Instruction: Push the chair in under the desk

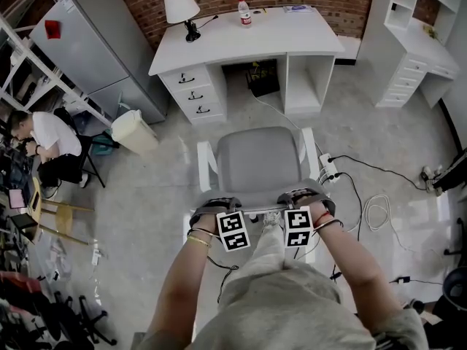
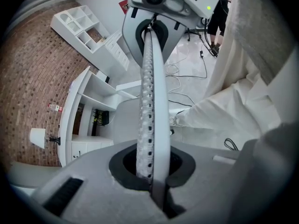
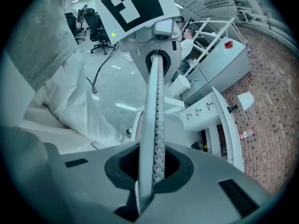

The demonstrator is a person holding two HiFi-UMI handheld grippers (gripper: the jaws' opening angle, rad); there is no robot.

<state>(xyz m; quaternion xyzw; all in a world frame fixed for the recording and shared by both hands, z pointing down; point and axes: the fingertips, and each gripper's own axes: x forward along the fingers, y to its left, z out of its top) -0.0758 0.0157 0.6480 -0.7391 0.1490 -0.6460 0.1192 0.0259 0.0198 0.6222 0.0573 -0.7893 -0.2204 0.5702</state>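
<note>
Grippers (image 1: 217,205) (image 1: 305,196) on chair (image 1: 259,162) back, desk (image 1: 292,41) apart

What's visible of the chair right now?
The chair has a grey padded seat, white frame and two white armrests. It stands upright on the floor, facing the white desk but apart from it, not yet under. The left gripper and right gripper are shut on its backrest's top edge.

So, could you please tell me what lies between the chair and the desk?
In the head view, only bare floor between chair and desk, crossed by one thin cable.
</note>
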